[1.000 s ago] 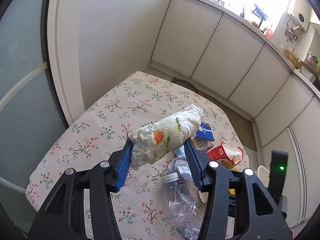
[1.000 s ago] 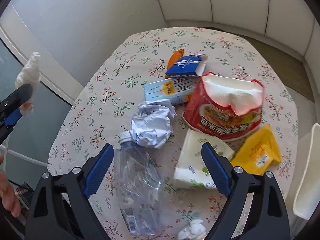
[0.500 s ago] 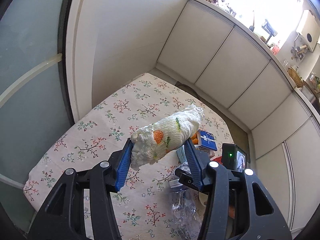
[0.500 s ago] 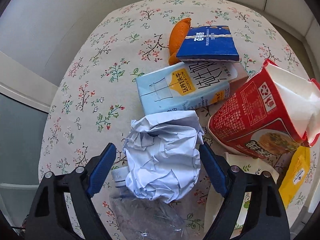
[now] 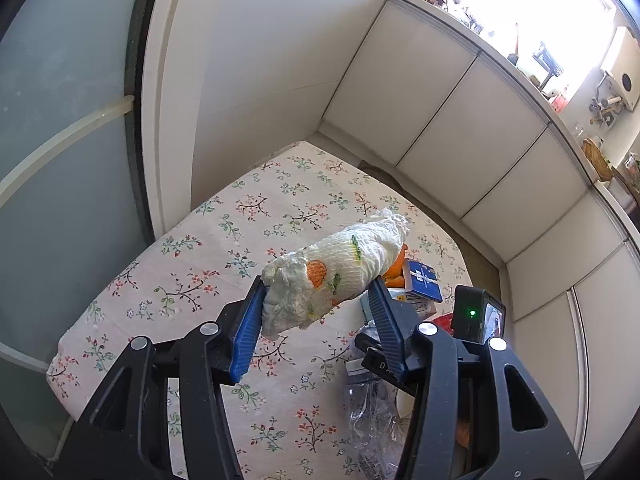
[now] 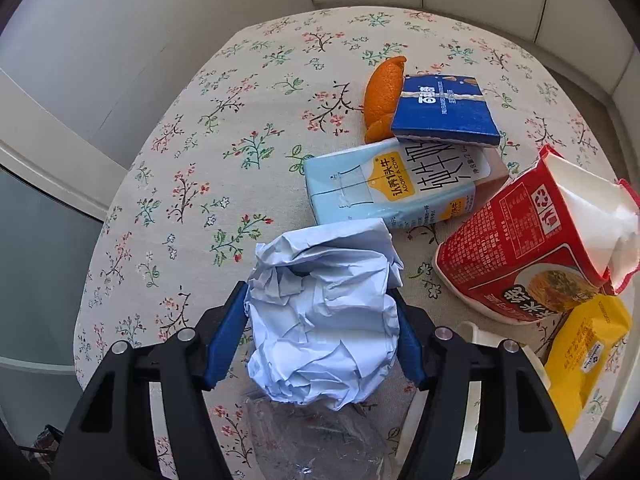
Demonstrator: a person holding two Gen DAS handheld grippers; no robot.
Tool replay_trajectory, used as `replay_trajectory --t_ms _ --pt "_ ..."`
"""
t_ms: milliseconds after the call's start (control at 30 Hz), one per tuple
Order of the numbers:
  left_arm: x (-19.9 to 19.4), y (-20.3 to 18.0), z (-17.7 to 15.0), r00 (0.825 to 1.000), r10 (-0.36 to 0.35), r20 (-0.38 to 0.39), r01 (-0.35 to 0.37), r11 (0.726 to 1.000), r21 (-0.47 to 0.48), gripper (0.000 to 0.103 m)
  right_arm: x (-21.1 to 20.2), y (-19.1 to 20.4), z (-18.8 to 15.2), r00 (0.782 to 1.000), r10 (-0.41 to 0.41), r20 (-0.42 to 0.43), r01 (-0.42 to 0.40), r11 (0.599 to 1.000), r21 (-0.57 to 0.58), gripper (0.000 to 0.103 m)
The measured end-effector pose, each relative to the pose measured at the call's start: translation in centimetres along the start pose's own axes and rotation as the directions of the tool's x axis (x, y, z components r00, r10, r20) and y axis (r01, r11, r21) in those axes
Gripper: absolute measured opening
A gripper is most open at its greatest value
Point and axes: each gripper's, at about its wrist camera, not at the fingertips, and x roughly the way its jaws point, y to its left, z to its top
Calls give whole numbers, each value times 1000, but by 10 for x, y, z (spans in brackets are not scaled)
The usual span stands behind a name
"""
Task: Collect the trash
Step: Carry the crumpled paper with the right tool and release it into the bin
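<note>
My right tongs [image 6: 322,338] pinch the crumpled paper ball [image 6: 320,316] mid-bulk, light and squashy; left tongs [image 5: 316,320] clamp the soft napkin wad [image 5: 332,276].

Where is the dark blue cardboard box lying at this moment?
In the right wrist view, the dark blue cardboard box lies upper right on the floral tablecloth, overlapping the orange peel and the light blue milk carton.

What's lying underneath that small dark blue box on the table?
The blue box lies partly on the pale blue milk carton and overlaps an orange peel. What else it covers is hidden.
</note>
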Motion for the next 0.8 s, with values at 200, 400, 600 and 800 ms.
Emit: replay_trajectory --t_ms 200,400,600,800 --pt "-2 0 1 1000 3 16 -3 1000 -4 49 -32 9 3 996 24 88 -23 1000 -20 65" --pt "-8 -7 2 998 8 58 -9 1000 5 49 -78 18 5 977 41 210 -29 998 -58 65" --pt "-20 -12 3 992 -13 123 12 1000 6 49 -126 19 -2 938 16 345 15 996 -87 65" --pt "-24 -21 4 989 -36 145 34 999 14 49 -171 3 -15 883 -13 469 52 996 -70 65"
